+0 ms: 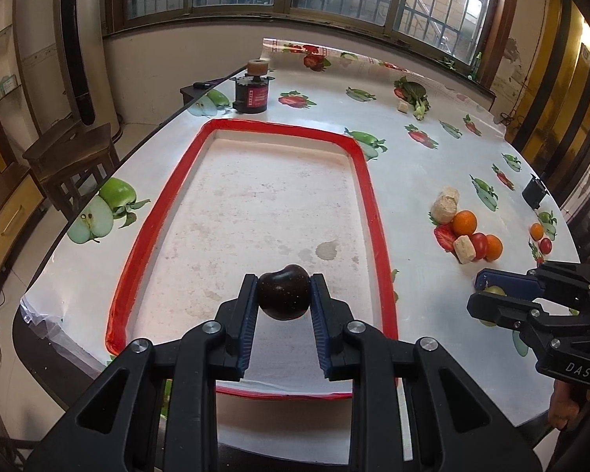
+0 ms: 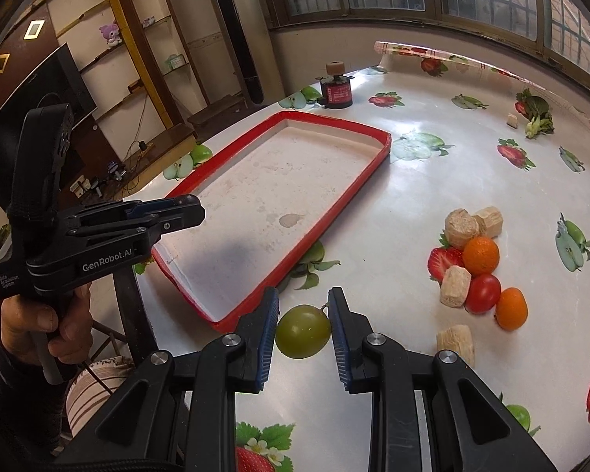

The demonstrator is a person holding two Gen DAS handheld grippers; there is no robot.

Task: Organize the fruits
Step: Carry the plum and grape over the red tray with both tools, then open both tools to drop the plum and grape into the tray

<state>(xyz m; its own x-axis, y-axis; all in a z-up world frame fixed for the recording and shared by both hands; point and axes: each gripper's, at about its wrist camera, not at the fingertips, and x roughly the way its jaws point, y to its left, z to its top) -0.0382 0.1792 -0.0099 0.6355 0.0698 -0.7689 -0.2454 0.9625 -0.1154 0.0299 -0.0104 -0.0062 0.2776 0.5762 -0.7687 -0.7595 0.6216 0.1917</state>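
Glossy dark plum (image 1: pixel 283 292) clenched in left tool (image 1: pixel 283 295); right tool (image 2: pixel 303 324) grips smooth green plum (image 2: pixel 303 331)

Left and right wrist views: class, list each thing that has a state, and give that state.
Left gripper: shut on dark plum.
Right gripper: shut on green fruit.
Red-rimmed tray: holds nothing.
Oranges and tomato: loose on tablecloth.

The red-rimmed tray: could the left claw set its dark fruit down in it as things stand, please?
Probably yes: the left claw holds the dark fruit directly above the red-rimmed tray, whose floor looks bare.
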